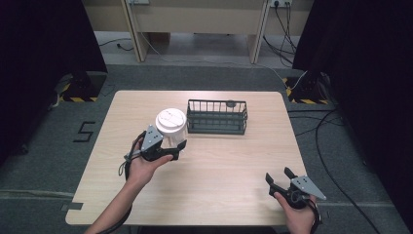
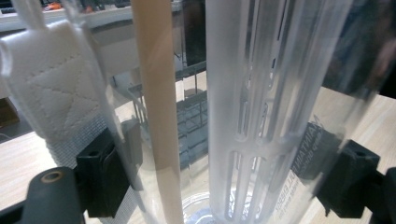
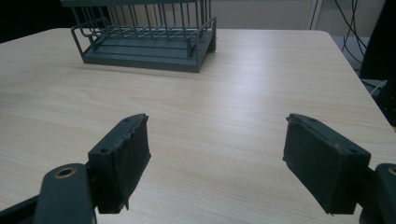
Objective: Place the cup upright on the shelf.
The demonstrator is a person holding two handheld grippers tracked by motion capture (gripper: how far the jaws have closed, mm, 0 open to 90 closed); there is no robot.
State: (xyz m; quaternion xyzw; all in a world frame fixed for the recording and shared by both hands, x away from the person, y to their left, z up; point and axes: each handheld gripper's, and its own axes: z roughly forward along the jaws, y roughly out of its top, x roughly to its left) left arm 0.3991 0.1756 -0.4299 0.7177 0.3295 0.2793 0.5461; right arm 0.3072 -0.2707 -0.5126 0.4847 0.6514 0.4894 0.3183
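Note:
A clear plastic bottle [image 1: 171, 127] with a white lid stands upright just left of the dark wire basket [image 1: 216, 117]. My left gripper [image 1: 174, 149] is shut on the bottle's lower body. In the left gripper view the bottle [image 2: 261, 93] sits between both black pads [image 2: 106, 172], with a white inner tube, a tan stick and a white quilted strap seen through its wall. I cannot tell whether its base touches the table. My right gripper [image 1: 280, 176] is open near the table's front right, and its jaws [image 3: 217, 140] hold nothing.
The basket [image 3: 144, 42] is empty and sits at the back middle of the light wooden table [image 1: 224, 170]. Cables lie on the floor at the right. Black curtains flank both sides.

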